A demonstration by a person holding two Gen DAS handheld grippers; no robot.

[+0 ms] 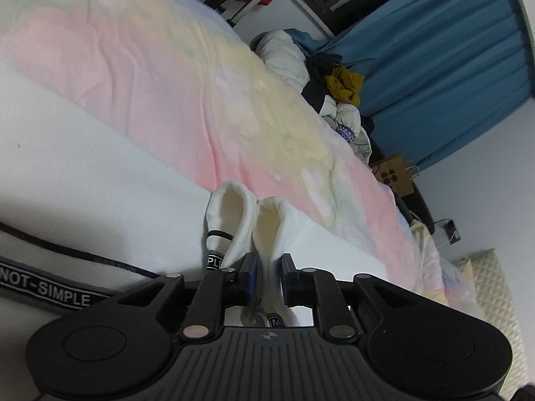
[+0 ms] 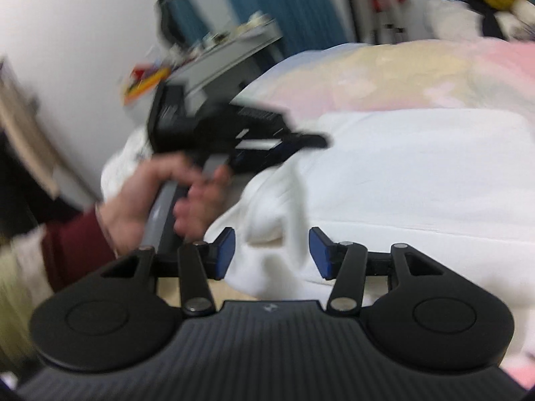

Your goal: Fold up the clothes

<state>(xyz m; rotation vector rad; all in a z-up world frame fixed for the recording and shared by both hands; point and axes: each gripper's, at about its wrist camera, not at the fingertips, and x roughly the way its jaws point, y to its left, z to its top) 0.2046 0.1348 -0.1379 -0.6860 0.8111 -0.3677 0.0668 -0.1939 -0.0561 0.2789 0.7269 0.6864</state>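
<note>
Left gripper (image 1: 269, 267): jaws clamped on a pair of white socks (image 1: 249, 220), pinched at mid-length with the open cuffs sticking up past the fingertips. The sock on the left carries a thin black ring and a black band with white letters; only "PLE" reads above the jaw. A second band fragment below the jaws shows "M", rest hidden.

Landmark: white garment (image 1: 83, 180), spread flat. The socks hang right at its edge, over it, on the side nearest the camera. A black tape trim (image 1: 46, 292) on the garment's lower-left edge reads "NOT-SIMPLE" in white capitals; a thin black piping line beside it has small print, too blurred to read.

Beyond the garment: pastel pink/yellow bedspread (image 1: 187, 77). At the bedspread's far end from the garment, a clothes pile (image 1: 334, 87) with a mustard item and a purple label starting "WAN", rest unreadable. Blue curtain (image 1: 444, 67) behind the pile. Brown paper bag (image 1: 396, 175) with black dots past the pile, down by the bed edge.

Right gripper (image 2: 271, 254): jaws released, wide gap, blue pads (image 2: 224, 253) showing, nothing between them; it sits just above the near edge of the white garment (image 2: 418, 173). That view is motion-blurred. Left hand (image 2: 157, 197) wraps the other gripper's grey handle, over the garment's left end.
</note>
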